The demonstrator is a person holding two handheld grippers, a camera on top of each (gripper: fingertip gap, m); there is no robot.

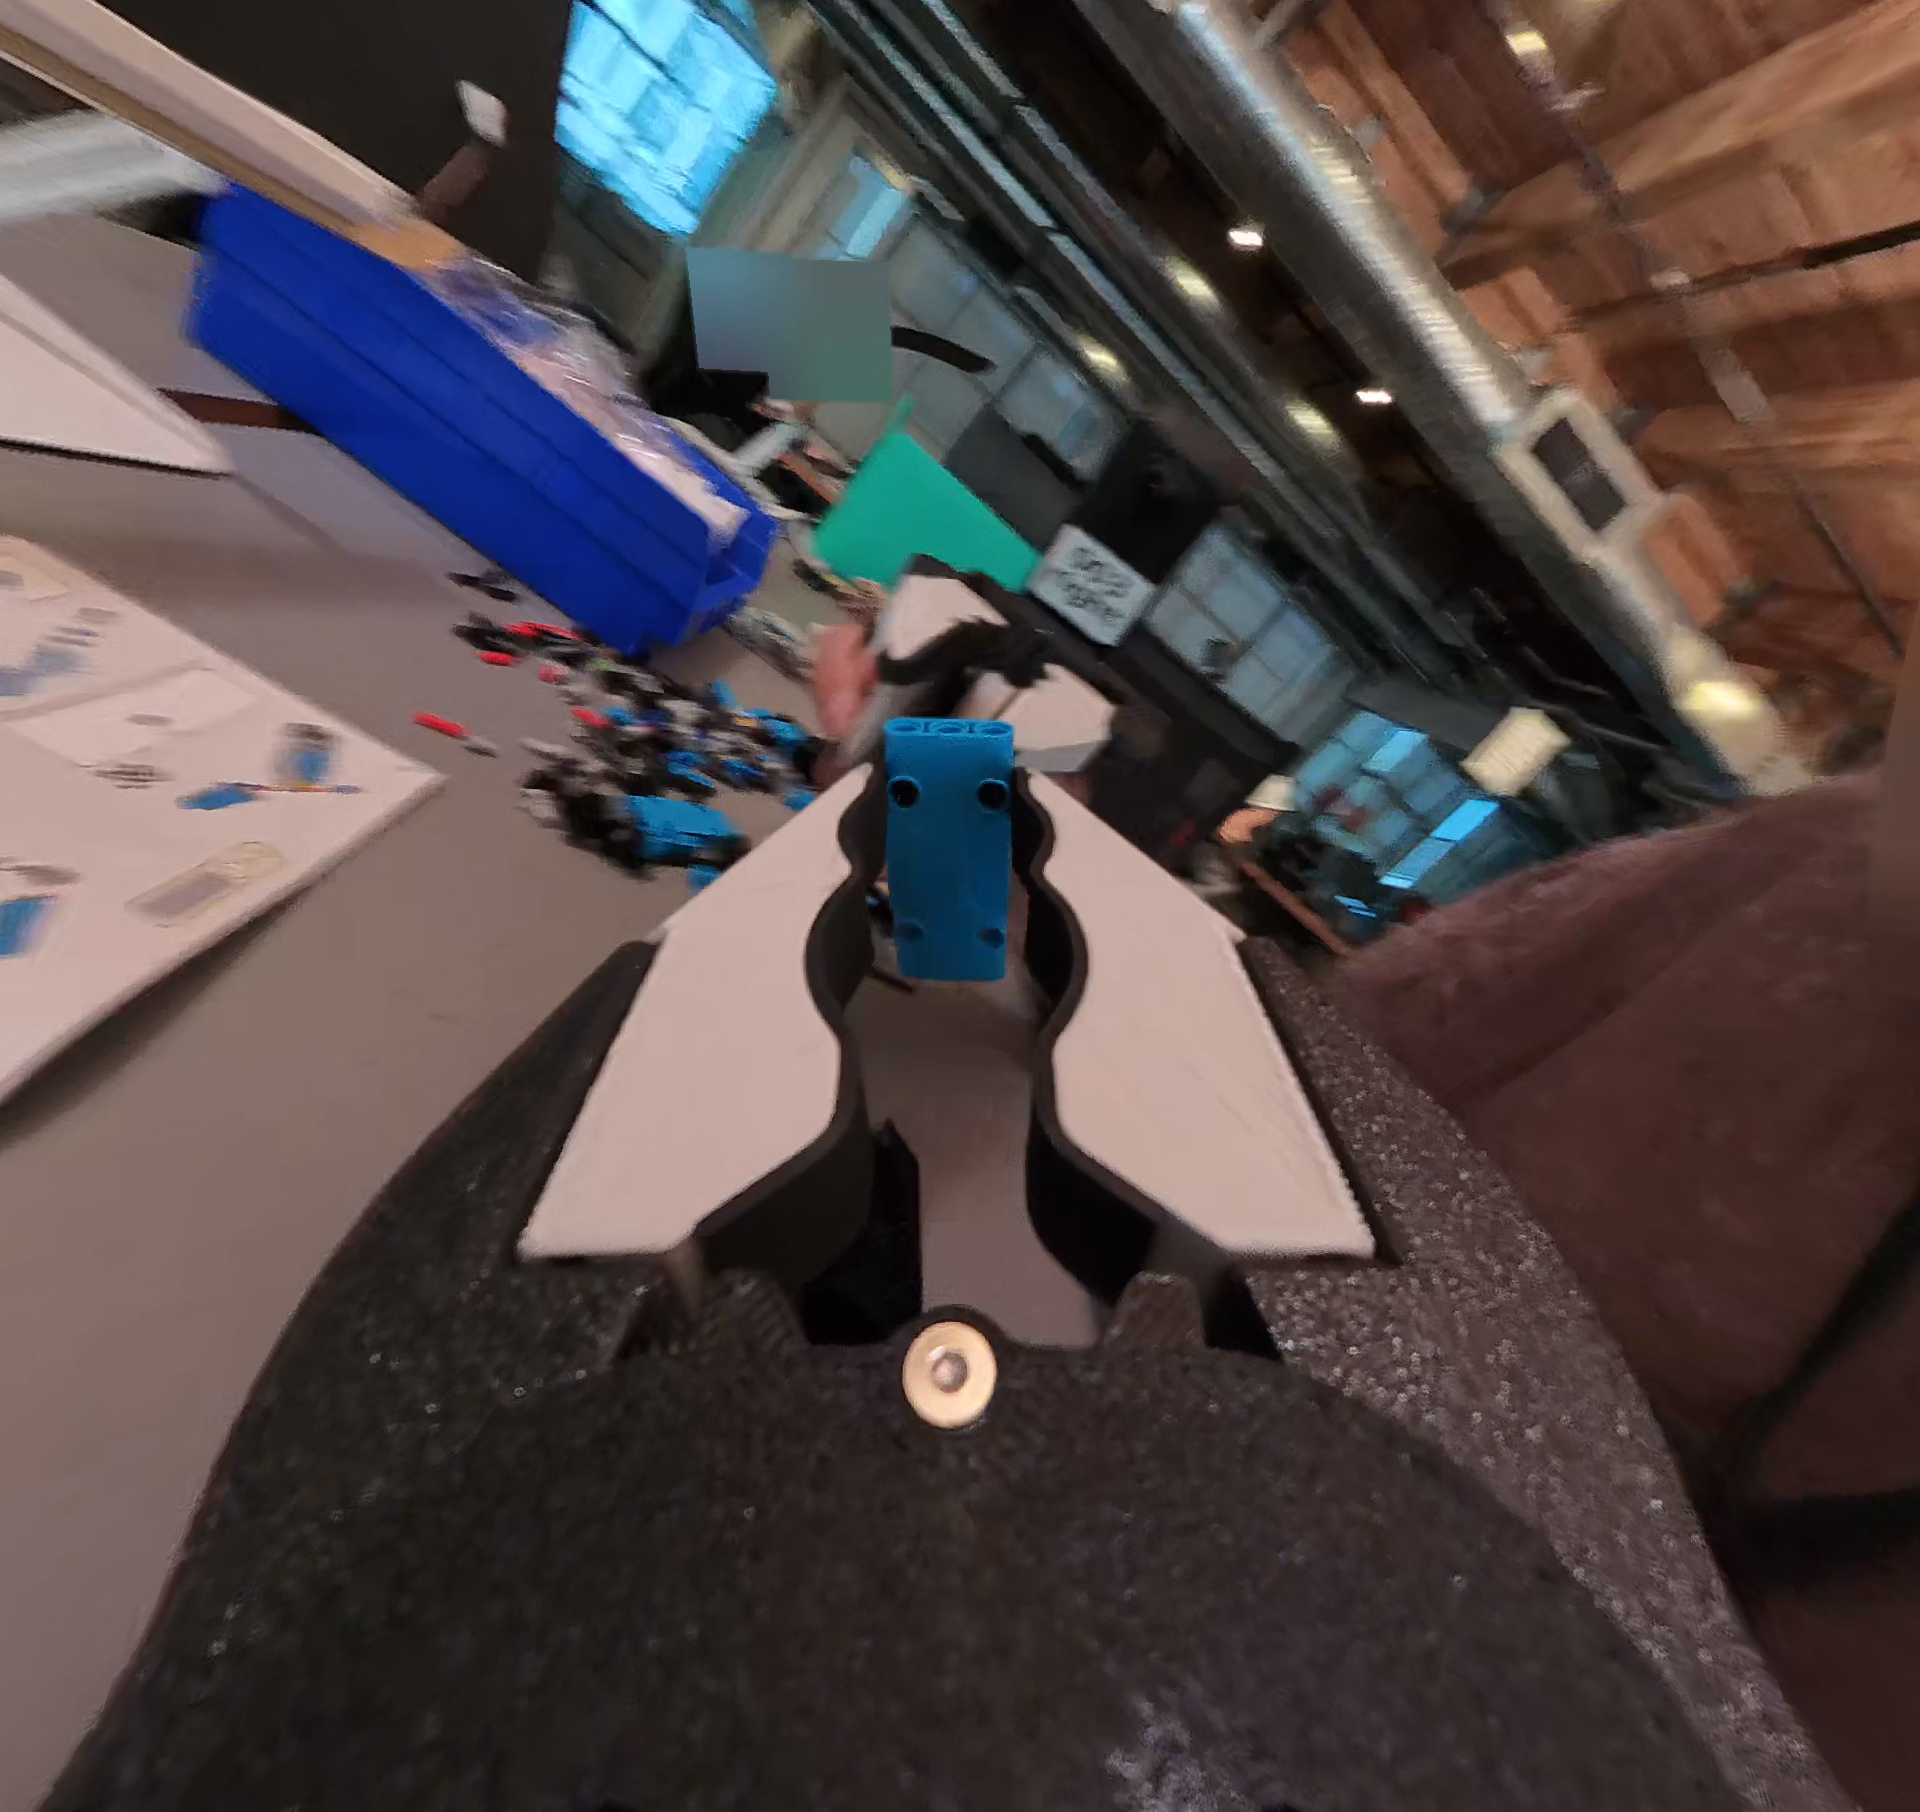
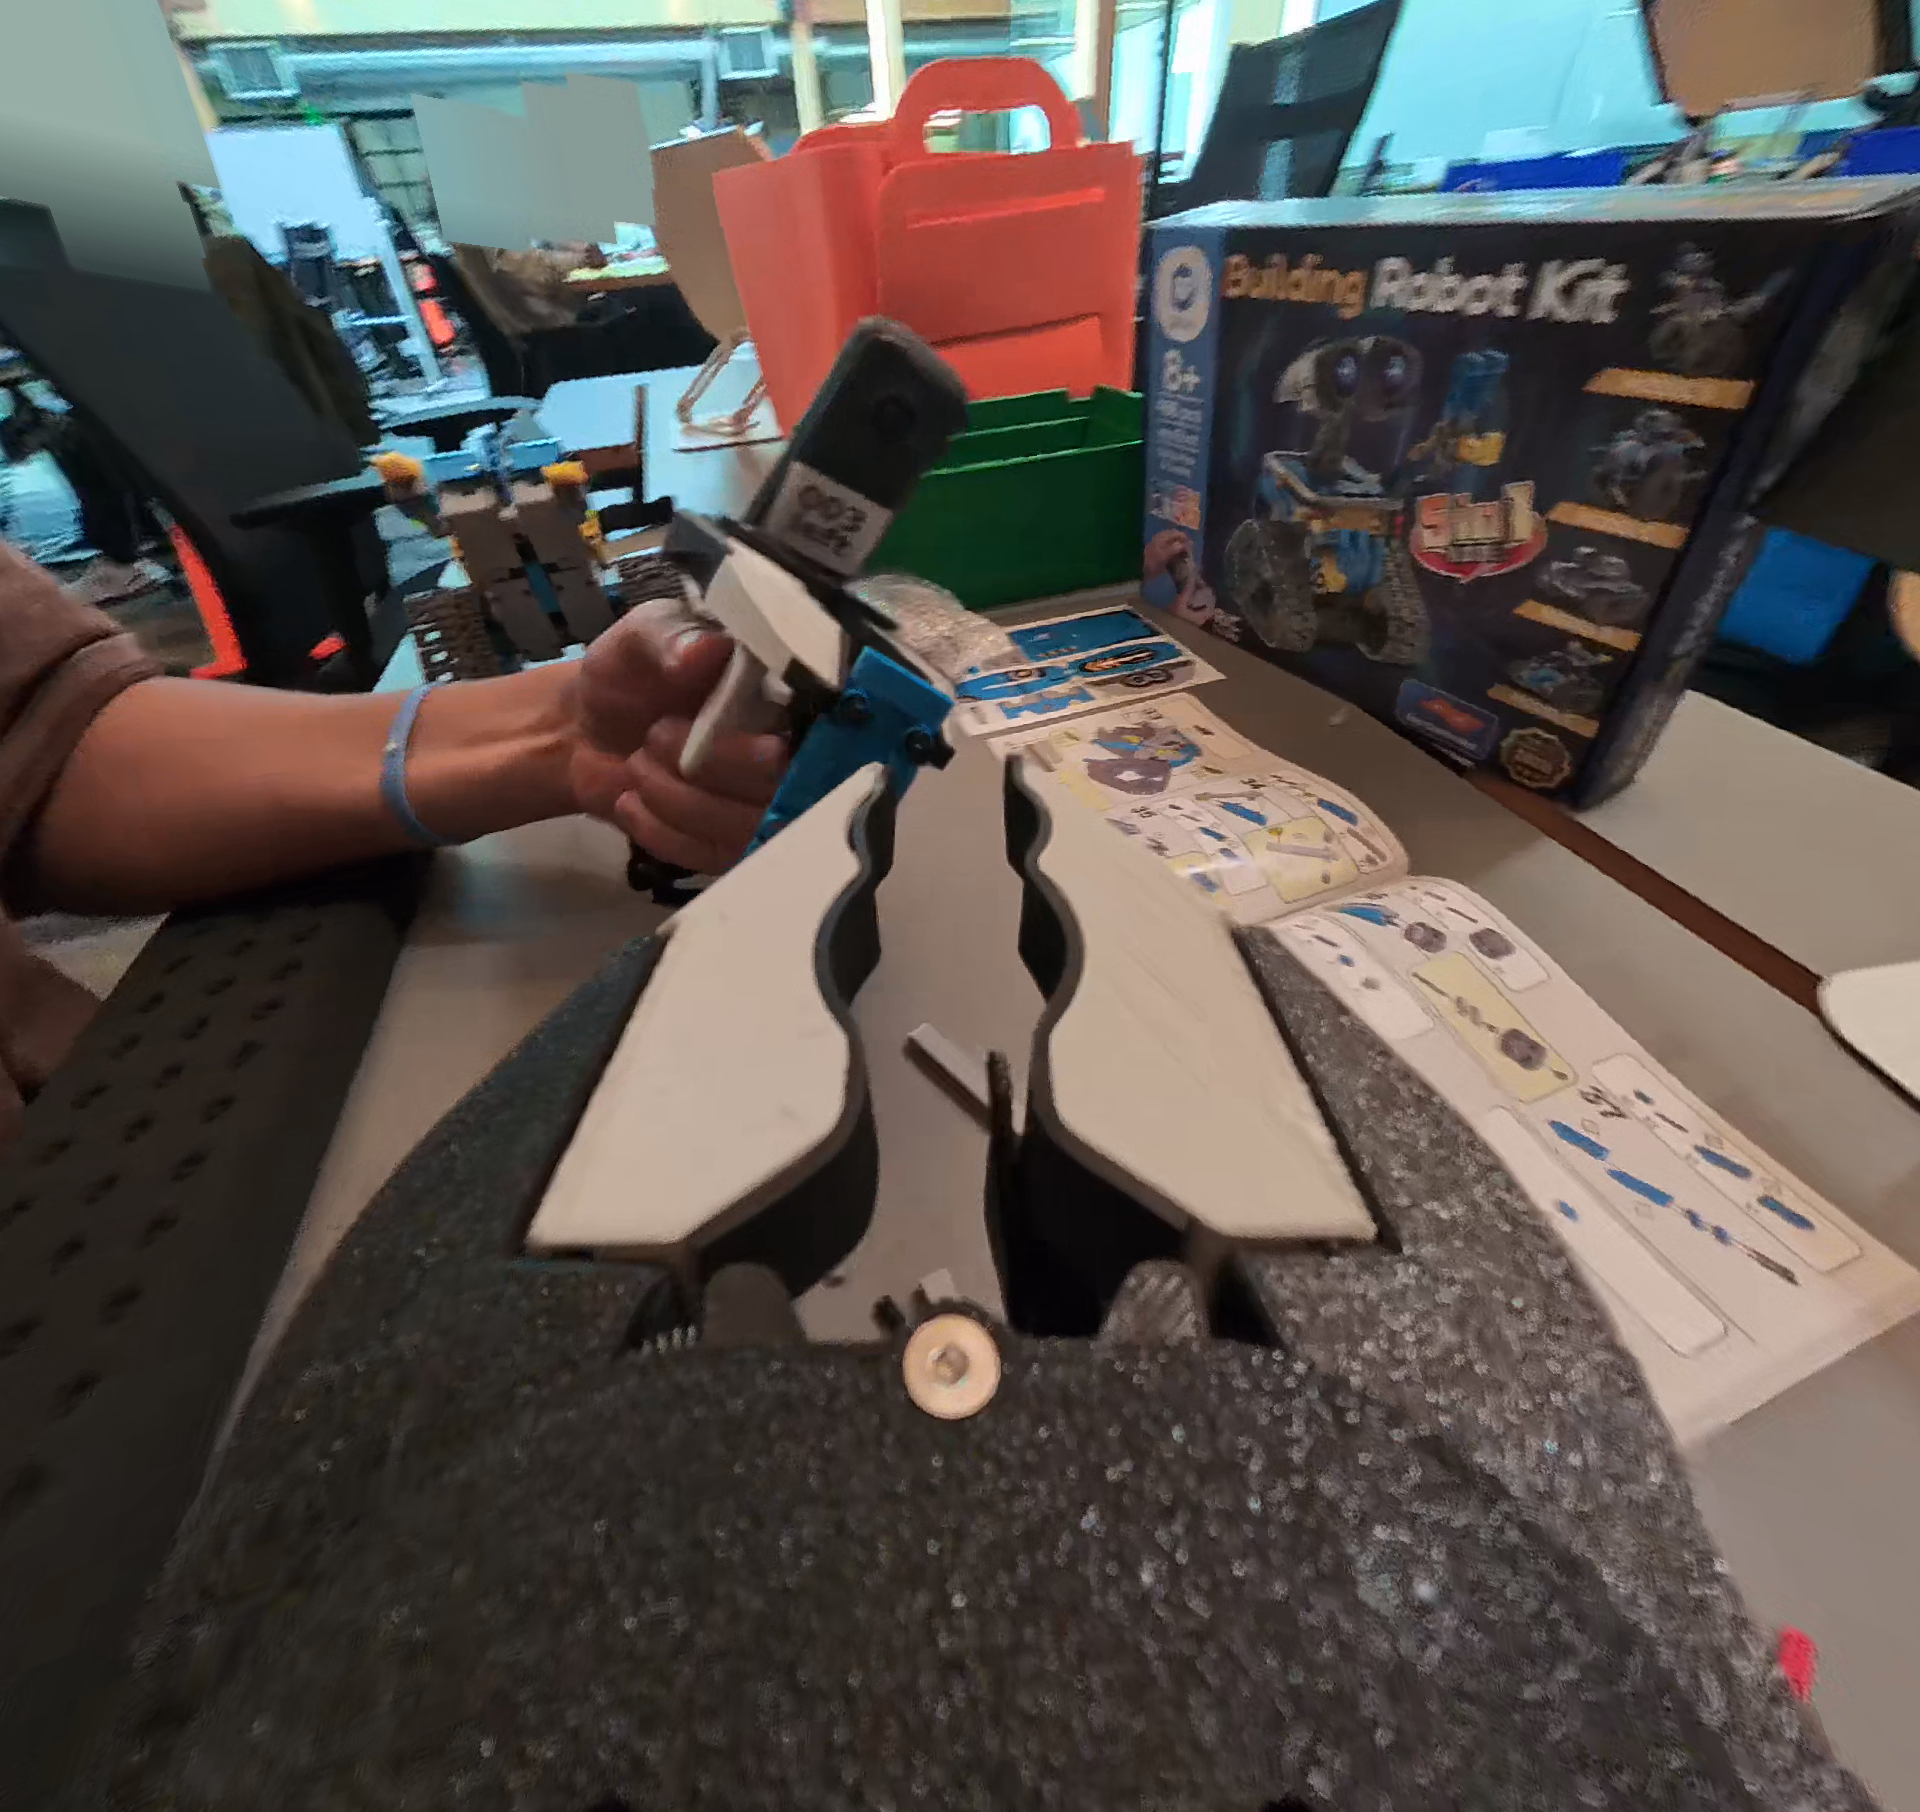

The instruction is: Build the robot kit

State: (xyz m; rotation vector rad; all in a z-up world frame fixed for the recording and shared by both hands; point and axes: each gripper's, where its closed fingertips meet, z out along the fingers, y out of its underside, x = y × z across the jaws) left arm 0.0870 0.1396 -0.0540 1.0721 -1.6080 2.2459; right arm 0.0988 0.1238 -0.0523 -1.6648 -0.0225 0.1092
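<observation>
A blue beam piece [image 1: 948, 853] is being clamped between the jaws of the left hand-held gripper [image 1: 948, 827], lifted above the bench [image 1: 312, 1087]. The right hand-held gripper [image 2: 943, 806] is being held apart, empty, just beside the instruction booklet [image 2: 1455, 1014].

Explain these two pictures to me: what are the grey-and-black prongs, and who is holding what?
No robot here: a person holds a hand-held gripper in each hand, and each carries a camera looking along its two fingers. The left wrist view shows the left gripper shut on a blue building block; loose toy parts and a blue bin lie behind. The right wrist view shows the right gripper open and empty, above an instruction booklet, beside a kit box. The person's hand grips the other gripper there.
</observation>
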